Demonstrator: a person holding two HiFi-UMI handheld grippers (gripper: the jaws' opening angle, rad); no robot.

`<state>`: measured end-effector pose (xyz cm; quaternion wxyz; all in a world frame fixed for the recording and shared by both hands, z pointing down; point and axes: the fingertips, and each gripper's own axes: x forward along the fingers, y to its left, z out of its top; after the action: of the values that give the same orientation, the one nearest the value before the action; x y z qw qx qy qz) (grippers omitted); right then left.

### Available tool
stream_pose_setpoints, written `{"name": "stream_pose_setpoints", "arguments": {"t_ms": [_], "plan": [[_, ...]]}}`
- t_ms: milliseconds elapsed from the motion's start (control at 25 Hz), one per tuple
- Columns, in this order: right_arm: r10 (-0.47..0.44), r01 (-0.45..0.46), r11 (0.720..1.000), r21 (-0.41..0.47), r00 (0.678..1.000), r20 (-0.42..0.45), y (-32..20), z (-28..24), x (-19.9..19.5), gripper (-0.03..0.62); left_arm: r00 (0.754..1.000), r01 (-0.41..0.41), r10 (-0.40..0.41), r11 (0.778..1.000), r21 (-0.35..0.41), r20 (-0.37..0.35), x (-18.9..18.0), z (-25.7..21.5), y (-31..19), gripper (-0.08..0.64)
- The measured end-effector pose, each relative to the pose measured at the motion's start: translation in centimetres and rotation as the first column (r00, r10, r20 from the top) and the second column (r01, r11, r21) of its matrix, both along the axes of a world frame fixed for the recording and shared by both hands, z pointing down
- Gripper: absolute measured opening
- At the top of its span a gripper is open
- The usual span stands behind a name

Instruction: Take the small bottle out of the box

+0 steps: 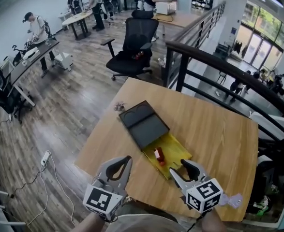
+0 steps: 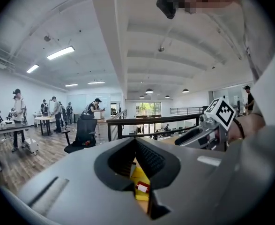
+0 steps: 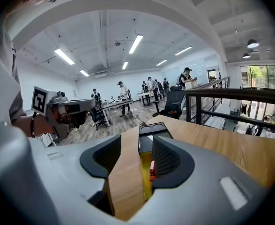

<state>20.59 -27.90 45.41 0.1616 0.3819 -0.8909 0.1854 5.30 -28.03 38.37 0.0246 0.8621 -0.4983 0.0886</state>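
An open box lies on the wooden table (image 1: 214, 134), its black lid (image 1: 142, 123) folded back and its yellow inside (image 1: 173, 151) facing up. The small red bottle (image 1: 159, 155) lies in the yellow part. My left gripper (image 1: 122, 161) hovers at the table's near edge, left of the box, shut with nothing in it. Through its jaws the bottle (image 2: 142, 187) shows on the yellow lining (image 2: 138, 175). My right gripper (image 1: 181, 171) is just in front of the box's near corner, open and empty. Its view shows the bottle (image 3: 152, 172) and lid (image 3: 152, 132) straight ahead.
A small metal item (image 1: 119, 106) lies near the table's far left corner. A black office chair (image 1: 132, 47) stands beyond the table, and a dark railing (image 1: 214, 66) runs along the right. People work at desks (image 1: 33, 57) far off.
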Motion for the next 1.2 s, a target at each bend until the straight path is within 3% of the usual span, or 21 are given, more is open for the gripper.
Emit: {"name": "stream_pose_setpoints", "arguments": {"t_ms": [280, 600, 1200], "plan": [[0.015, -0.017, 0.998, -0.057, 0.999, -0.040, -2.1, 3.2, -1.8, 0.208, 1.000, 0.030, -0.030, 0.998, -0.046, -0.005, -1.6, 1.1, -1.2, 0.000], [0.023, -0.044, 0.988, -0.151, 0.990, -0.138, -5.6, 10.0, -4.3, 0.207, 1.000, -0.020, 0.018, 0.994, -0.110, -0.019, -2.7, 5.9, -3.0, 0.000], [0.021, -0.146, 0.920, -0.363, 0.945, -0.327, -9.8, 24.7, -5.0, 0.209, 0.999, -0.049, 0.041, 0.947, -0.317, -0.032, -5.5, 15.9, -4.8, 0.000]]}}
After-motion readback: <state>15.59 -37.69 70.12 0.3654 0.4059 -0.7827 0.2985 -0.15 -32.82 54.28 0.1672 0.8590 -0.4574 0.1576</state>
